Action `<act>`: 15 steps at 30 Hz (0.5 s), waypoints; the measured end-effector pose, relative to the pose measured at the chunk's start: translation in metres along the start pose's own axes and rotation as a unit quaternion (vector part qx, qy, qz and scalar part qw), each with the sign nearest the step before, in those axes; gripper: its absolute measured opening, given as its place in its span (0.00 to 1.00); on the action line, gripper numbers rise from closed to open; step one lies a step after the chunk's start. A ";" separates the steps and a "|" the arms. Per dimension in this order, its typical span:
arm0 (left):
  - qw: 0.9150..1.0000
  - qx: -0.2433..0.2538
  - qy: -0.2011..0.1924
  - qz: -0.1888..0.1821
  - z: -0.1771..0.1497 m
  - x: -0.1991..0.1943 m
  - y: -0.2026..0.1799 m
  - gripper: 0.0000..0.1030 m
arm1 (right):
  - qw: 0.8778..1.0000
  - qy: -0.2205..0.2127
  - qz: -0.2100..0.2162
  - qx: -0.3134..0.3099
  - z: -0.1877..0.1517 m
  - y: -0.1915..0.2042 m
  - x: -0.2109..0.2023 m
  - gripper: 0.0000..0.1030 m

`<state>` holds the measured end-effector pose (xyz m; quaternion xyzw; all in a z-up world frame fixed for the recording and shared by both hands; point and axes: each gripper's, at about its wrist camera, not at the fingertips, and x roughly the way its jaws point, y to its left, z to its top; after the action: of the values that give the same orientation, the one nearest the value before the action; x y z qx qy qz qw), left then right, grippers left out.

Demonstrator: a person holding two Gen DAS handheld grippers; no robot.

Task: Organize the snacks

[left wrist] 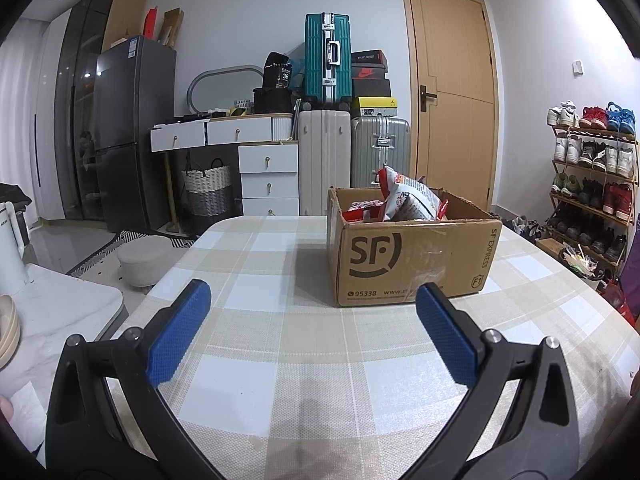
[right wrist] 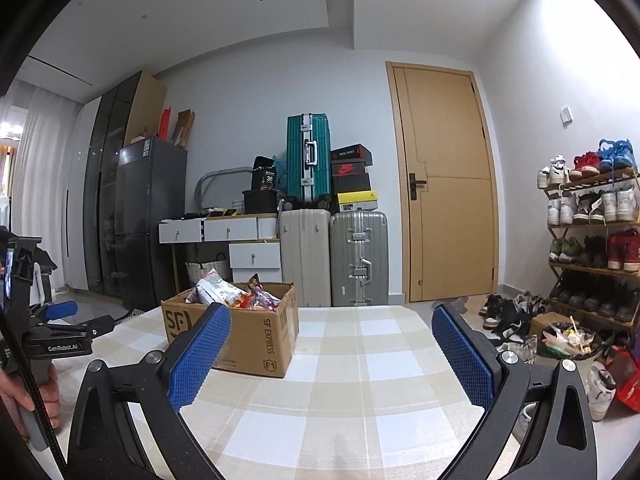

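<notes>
The left gripper point(left wrist: 314, 328) is spread wide, with nothing between its blue pads point(left wrist: 180, 334). It hovers above the tabletop point(left wrist: 256, 320), which carries a beige and white checked cloth. The right gripper point(right wrist: 330, 354) is likewise spread wide and empty, its blue pads point(right wrist: 198, 354) held over the same tabletop.

The cardboard box point(left wrist: 412, 258) stands upright on the tabletop, top open, just ahead of the left gripper and slightly to its right. The box face carries "SF" and "SF EXPRESS" printing. In the right wrist view the box sits ahead and to the left, partly behind the left-hand pad.

The snack packets point(left wrist: 400, 200) lie inside the box. One large white and red bag stands tilted and rises above the rim; smaller red packets lie beside it, below the rim. The right wrist view shows further packets with orange and purple wrapping in the same box.

A hand point(right wrist: 24, 392) grips the handle of the left gripper at the left edge of the right wrist view.

Beyond the tabletop, suitcases point(left wrist: 352, 152) stand against the wall beside a closed wooden door point(left wrist: 452, 92). A shoe rack point(left wrist: 592, 176) stands to the right.
</notes>
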<state>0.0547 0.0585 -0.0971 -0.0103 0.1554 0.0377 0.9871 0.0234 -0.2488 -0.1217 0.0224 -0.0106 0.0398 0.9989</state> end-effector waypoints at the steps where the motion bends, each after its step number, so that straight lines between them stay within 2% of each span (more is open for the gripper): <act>1: 1.000 0.000 0.000 0.001 -0.001 0.001 0.000 0.99 | 1.000 -0.001 0.003 -0.003 0.000 0.002 0.000 0.99; 15: 1.000 -0.002 0.004 0.008 -0.001 0.000 0.001 0.99 | 1.000 0.004 0.004 -0.002 0.000 0.006 0.002 0.99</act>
<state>0.0542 0.0598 -0.0985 -0.0114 0.1593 0.0458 0.9861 0.0252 -0.2427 -0.1213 0.0206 -0.0065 0.0443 0.9988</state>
